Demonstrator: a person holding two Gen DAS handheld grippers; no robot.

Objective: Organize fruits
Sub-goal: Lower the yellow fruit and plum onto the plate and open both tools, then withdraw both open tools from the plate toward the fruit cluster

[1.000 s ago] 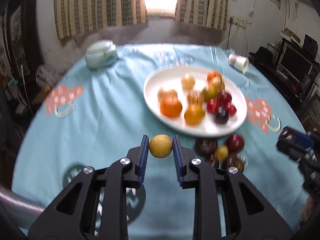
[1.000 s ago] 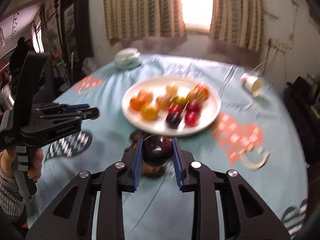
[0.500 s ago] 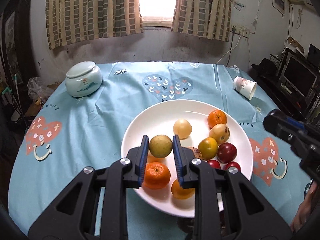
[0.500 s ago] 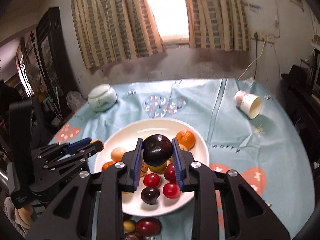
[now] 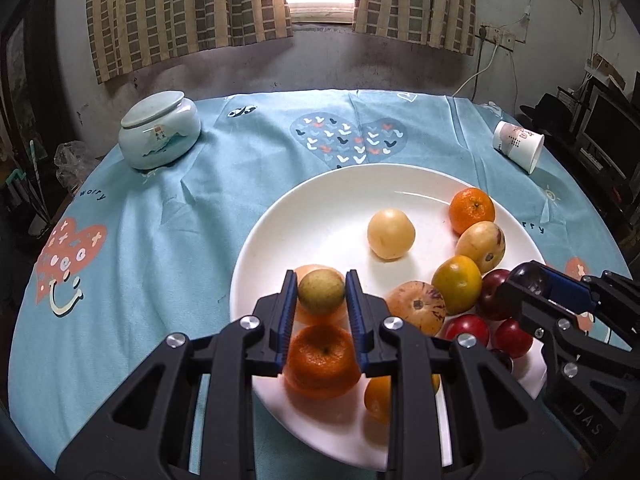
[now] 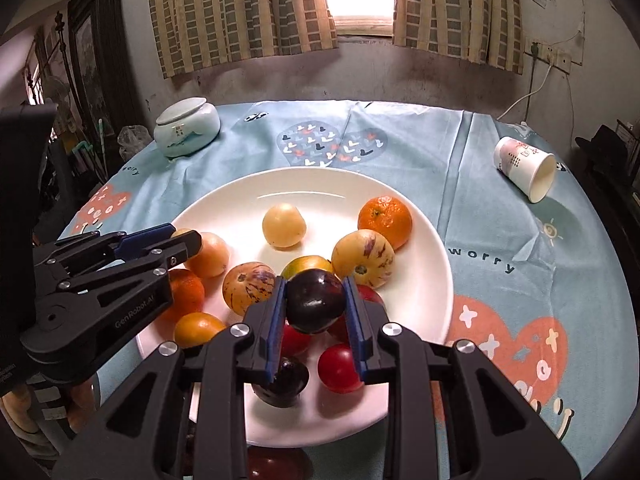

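A large white plate (image 5: 320, 208) (image 6: 420, 280) on the blue tablecloth carries several fruits: oranges, pale yellow ones, striped melon-like ones, red and dark plums. My left gripper (image 5: 321, 292) is shut on a small yellow-green fruit (image 5: 321, 290), held over the plate's near-left part above an orange (image 5: 322, 360). My right gripper (image 6: 315, 304) is shut on a dark purple plum (image 6: 315, 305), hanging over the red plums (image 6: 339, 366) at the plate's near side. Each gripper shows in the other's view: the right gripper (image 5: 532, 280) at the right, the left gripper (image 6: 184, 240) at the left.
A pale green lidded jar (image 5: 159, 130) (image 6: 187, 126) stands at the far left of the table. A paper cup (image 5: 518, 146) (image 6: 526, 168) lies on its side at the far right. A dark fruit (image 6: 276, 462) lies on the cloth by the plate's near rim.
Both grippers have carried their fruits forward from the near table edge to over the plate, and have come lower. The plate now fills much more of each view.
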